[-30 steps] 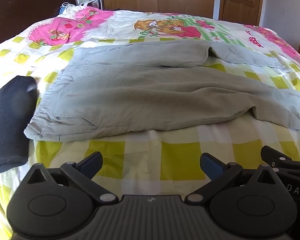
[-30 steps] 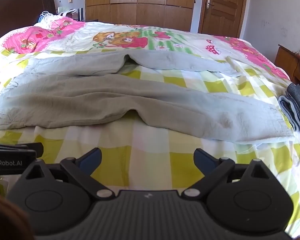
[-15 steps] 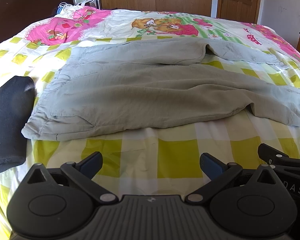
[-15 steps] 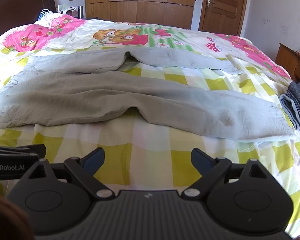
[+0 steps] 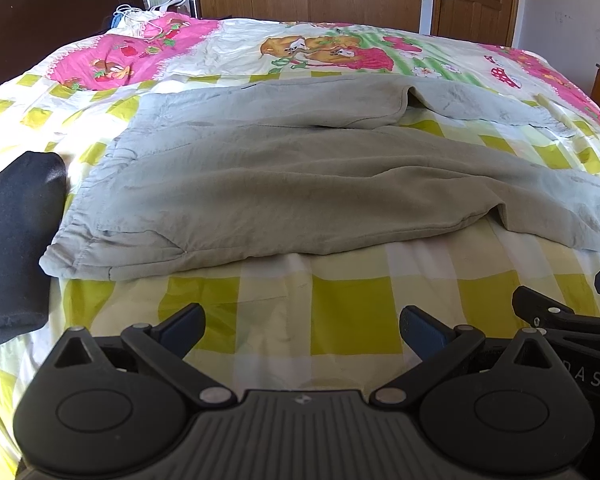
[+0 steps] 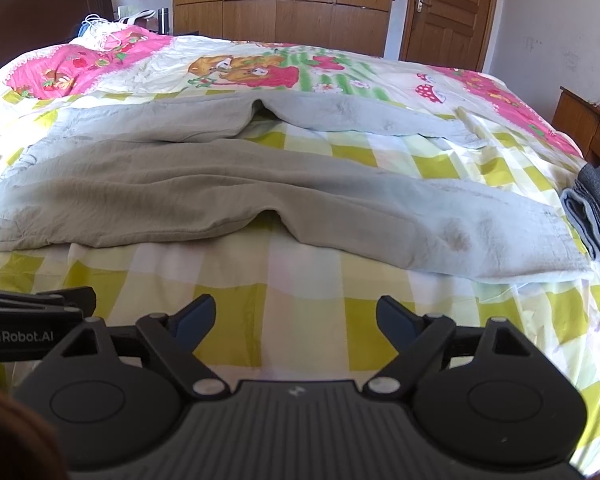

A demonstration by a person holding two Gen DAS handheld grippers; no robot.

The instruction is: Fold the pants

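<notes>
The grey pants (image 5: 300, 184) were seen spread flat across the bed (image 5: 340, 312), with the waistband at the left end and the two legs running off to the right. The near leg (image 6: 440, 232) was laid along the front edge of the pants, and the far leg (image 6: 360, 116) was angled away behind it, so that a wedge of checked bedcover was left bare between them. The near hem of the pants was found well short of the front edge of the bed, and a wide strip of open yellow-and-white cover was left there.

The left gripper (image 5: 302, 326) was held above that strip, in front of the waistband end of the pants, its fingers spread wide with nothing between them. The right gripper (image 6: 296, 316) was held over the same strip, in front of the crotch of the pants, its fingers likewise spread and empty. Neither was touching the cloth.

A dark rolled garment (image 5: 16, 240) was seen just beside the waistband, to the left of the pants. A folded grey garment (image 6: 596, 216) was seen beyond the cuff of the near leg, to the right of the pants. Wooden wardrobe doors (image 6: 280, 0) were visible behind the pants, past the far edge of the bed.
</notes>
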